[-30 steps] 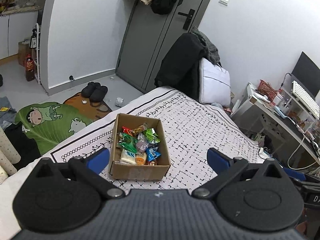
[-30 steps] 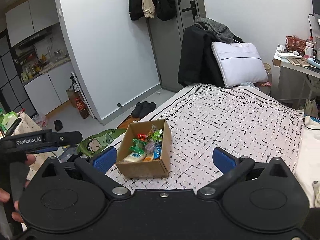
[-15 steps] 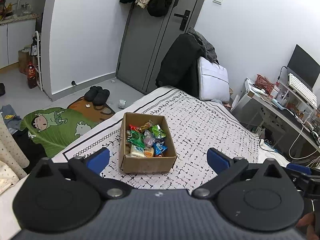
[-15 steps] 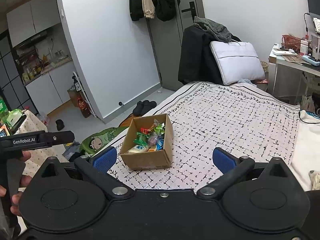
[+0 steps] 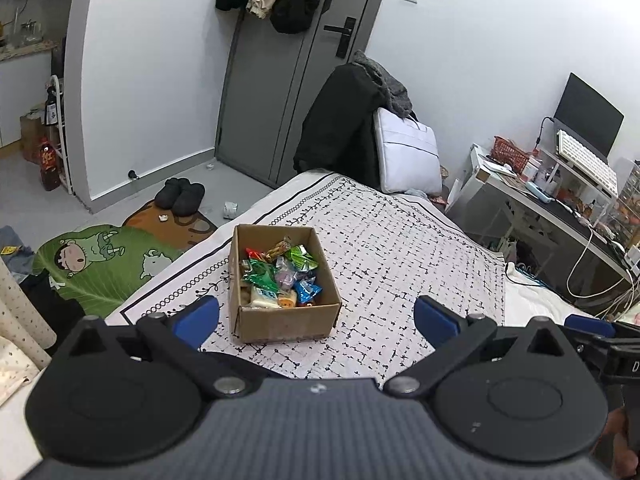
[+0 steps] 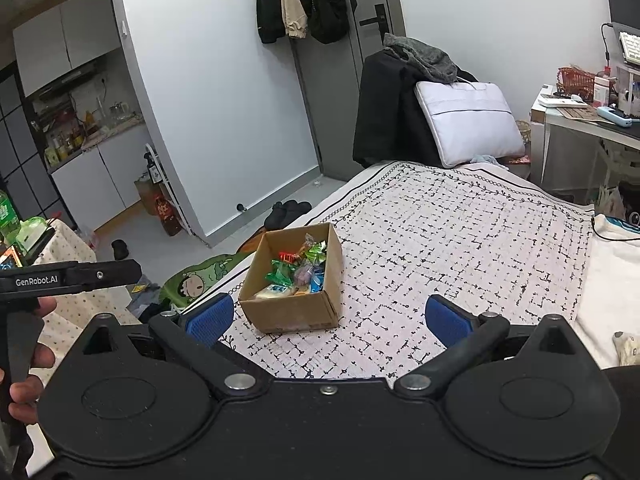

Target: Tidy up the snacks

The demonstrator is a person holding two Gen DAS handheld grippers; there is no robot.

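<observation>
Two grippers are in your hands, and both hover above the near edge of the bed with nothing between their fingers; the left gripper [image 5: 316, 316] has its blue pads spread wide, and the right gripper [image 6: 328, 318] is spread equally wide. One label is readable: "GenRobot.AI" in white on the black body of the left gripper as it shows at the left edge of the right wrist view, where your left hand [image 6: 28, 360] grips its handle. Writing on the wrappers is too small to read.

Locate the cardboard box [image 5: 280, 322] on the patterned bedspread [image 5: 400, 264], near the bed's left edge and just ahead of the left gripper; it stands upright with its top open and its flaps cut away or folded, which one you cannot tell. Its long axis runs away from you toward the grey door [image 5: 288, 92]; its short wall faces the grippers. The snacks [image 5: 280, 276] lie loose inside it as a heap of small packets, green, red, blue and pale yellow; they cover the floor of the box from the middle to the near wall.

Beyond the bed a white bag [image 5: 408, 156] leans against a dark coat [image 5: 340, 120]; a cartoon floor mat [image 5: 96, 264] lies to the left of the bed.
</observation>
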